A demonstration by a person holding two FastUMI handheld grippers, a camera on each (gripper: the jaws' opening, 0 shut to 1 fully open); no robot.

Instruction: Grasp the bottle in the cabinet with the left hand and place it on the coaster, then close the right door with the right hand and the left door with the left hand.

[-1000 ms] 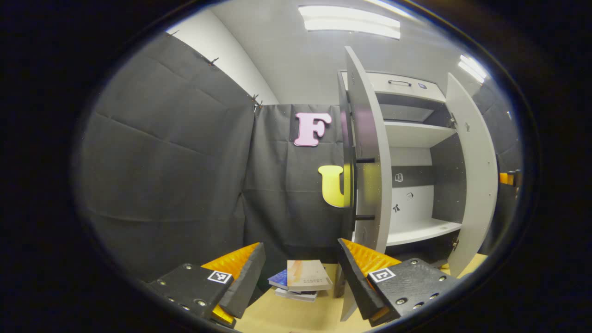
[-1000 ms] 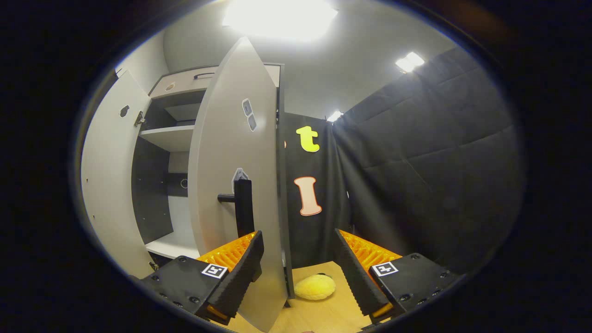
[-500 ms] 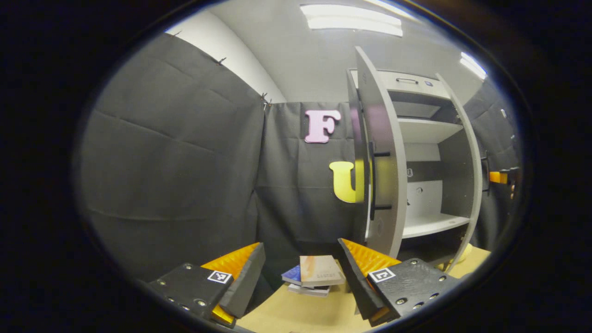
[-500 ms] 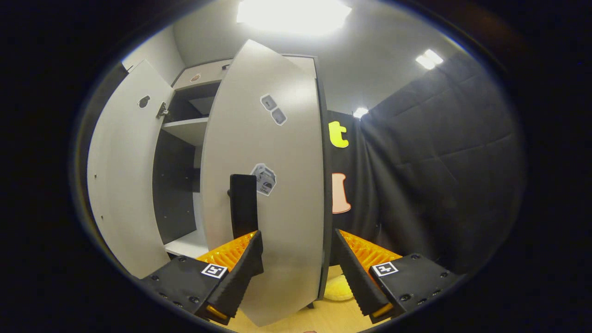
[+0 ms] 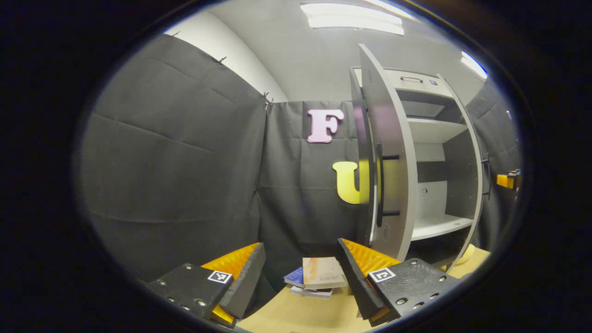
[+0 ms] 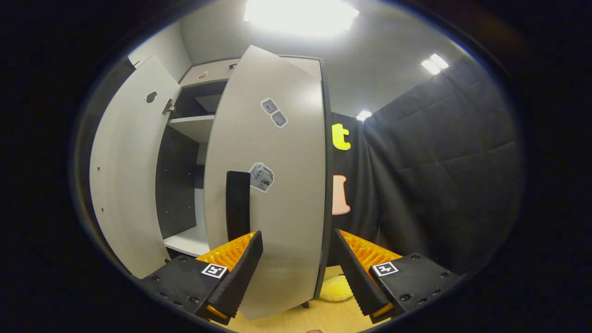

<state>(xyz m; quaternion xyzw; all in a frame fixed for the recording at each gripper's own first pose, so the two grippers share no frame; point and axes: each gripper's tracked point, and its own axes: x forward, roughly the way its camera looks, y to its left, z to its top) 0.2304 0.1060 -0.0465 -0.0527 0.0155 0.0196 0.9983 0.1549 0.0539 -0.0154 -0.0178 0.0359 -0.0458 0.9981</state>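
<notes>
Now you are on the door-closing step — your right hand-held gripper [image 6: 296,273], jaws wide and gripping nothing, sits low centre of the right gripper view against the right door [image 6: 270,185], beside its dark handle [image 6: 237,206]. That door looks partly swung in. Your left hand-held gripper [image 5: 298,277] is likewise wide and empty, with the left door [image 5: 388,152] right of centre, edge-on and ajar. I cannot spot the bottle; books [image 5: 319,277] lie on the desk [image 5: 286,314]. Next, push the right door home, then the left.
</notes>
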